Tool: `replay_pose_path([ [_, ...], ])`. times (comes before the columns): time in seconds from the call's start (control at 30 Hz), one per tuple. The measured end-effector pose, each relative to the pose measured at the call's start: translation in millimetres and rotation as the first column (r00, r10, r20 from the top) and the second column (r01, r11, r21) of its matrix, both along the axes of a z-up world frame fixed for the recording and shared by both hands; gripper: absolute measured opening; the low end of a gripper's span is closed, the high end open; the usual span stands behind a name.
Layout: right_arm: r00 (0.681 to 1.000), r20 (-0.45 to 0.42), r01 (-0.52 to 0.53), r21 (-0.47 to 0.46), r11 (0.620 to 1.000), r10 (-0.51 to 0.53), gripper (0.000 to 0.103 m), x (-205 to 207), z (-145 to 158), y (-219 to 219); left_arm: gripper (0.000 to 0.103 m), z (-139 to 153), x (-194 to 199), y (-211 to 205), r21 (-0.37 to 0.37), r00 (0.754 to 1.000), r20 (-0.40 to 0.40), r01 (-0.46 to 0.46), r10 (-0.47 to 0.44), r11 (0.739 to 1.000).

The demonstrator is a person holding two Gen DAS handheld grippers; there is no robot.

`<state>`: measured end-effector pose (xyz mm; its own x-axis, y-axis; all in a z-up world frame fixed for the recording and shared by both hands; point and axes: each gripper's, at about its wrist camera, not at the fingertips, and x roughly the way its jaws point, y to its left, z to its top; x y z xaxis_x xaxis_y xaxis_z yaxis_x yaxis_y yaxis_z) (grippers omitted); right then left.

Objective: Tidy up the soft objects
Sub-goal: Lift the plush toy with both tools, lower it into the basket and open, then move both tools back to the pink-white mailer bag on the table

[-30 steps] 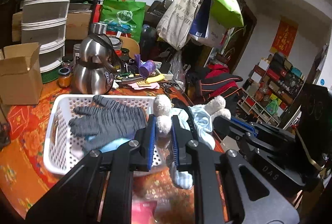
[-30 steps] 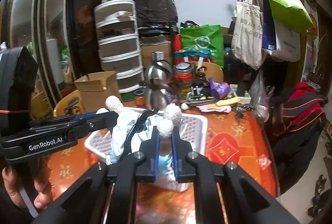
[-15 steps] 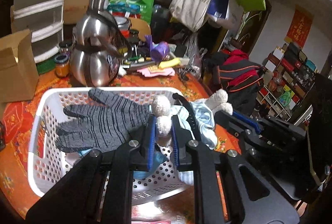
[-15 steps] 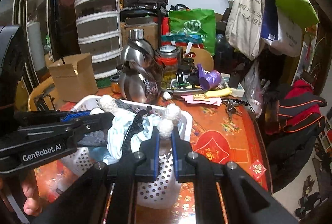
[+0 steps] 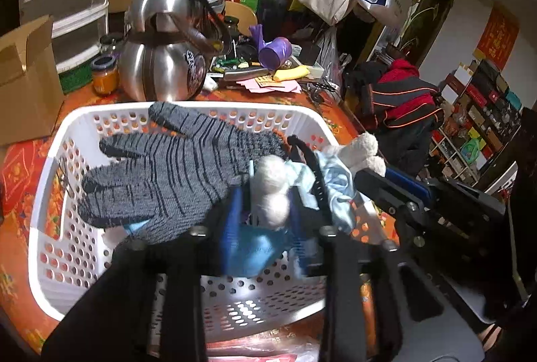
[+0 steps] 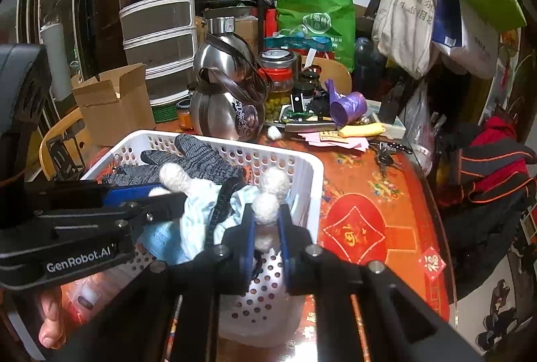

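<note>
A plush toy (image 5: 332,181) with white woolly limbs and a pale blue garment (image 6: 198,214) hangs over the white perforated basket (image 5: 67,140). My left gripper (image 5: 265,211) has its jaws spread wider around one white limb (image 5: 272,191); the image there is blurred. My right gripper (image 6: 265,221) is shut on another white limb (image 6: 268,204) above the basket's right rim (image 6: 312,181). A grey knit glove (image 5: 161,174) lies in the basket, on a light blue item.
A steel kettle (image 5: 164,46) stands behind the basket. A cardboard box (image 5: 23,76), jars (image 6: 277,83), a purple cup (image 5: 273,51), papers and keys (image 6: 386,154) crowd the orange table. Stacked drawers (image 6: 157,26), hanging bags and a jacket on the right.
Both grippers have carried the plush toy forward and down over the basket. The left gripper's jaws have spread apart around the limb; the right stays shut.
</note>
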<state>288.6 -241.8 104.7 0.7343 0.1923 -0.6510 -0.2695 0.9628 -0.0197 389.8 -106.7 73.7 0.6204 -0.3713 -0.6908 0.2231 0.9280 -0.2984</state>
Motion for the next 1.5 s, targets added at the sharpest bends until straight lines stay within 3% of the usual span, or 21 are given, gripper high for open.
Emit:
replay_pose_path([
  [0.07, 1.000, 0.004, 0.003, -0.005, 1.000, -0.003, 0.027, -2.4, 0.3, 0.5, 0.054, 1.6, -3.9, 6.3, -0.014, 1.000, 0.015, -0.002, 0.003, 1.000],
  [0.13, 1.000, 0.017, 0.019, -0.002, 1.000, -0.019, 0.059, -7.0, 2.6, -1.7, 0.070, 6.5, -11.2, 14.0, -0.020, 0.998, 0.051, -0.021, 0.022, 1.000],
  [0.17, 0.999, 0.028, 0.024, -0.005, 1.000, -0.024, 0.067, -9.7, 3.8, -2.5, 0.072, 8.8, -14.2, 16.9, -0.022, 0.998, 0.064, -0.022, 0.023, 1.000],
  [0.47, 0.997, 0.059, 0.053, 0.054, 0.997, -0.056, 0.069, -31.9, 14.6, -15.8, 0.076, 28.9, -47.1, 58.8, -0.060, 0.991, 0.108, -0.073, 0.079, 0.996],
  [0.83, 0.996, 0.056, 0.058, 0.106, 0.993, -0.064, 0.075, -69.1, 9.6, -20.5, 0.077, 21.8, -117.7, 88.9, 0.043, 0.987, 0.125, -0.108, 0.102, 0.993],
  [0.97, 0.999, 0.036, 0.035, 0.129, 0.991, -0.040, 0.079, -115.2, -8.7, -17.1, 0.077, -4.3, -170.6, 103.4, 0.130, 0.982, 0.139, -0.147, 0.129, 0.980],
  [1.2, 0.997, -0.069, -0.012, 0.193, 0.981, 0.026, 0.079, -192.9, -77.4, 5.6, 0.077, -75.0, -243.5, 132.1, 0.085, 0.986, 0.045, -0.162, 0.159, 0.983],
  [1.37, 0.989, -0.124, -0.060, 0.186, 0.981, 0.084, 0.078, -211.8, -111.5, 26.6, 0.077, -108.3, -258.8, 118.4, 0.137, 0.992, -0.002, -0.122, 0.123, 0.983],
  [1.5, 0.987, -0.119, -0.081, 0.202, 0.976, 0.107, 0.067, -216.5, -113.9, 34.3, 0.077, -123.2, -252.9, 104.2, 0.161, 0.995, -0.033, -0.092, 0.099, 0.983],
])
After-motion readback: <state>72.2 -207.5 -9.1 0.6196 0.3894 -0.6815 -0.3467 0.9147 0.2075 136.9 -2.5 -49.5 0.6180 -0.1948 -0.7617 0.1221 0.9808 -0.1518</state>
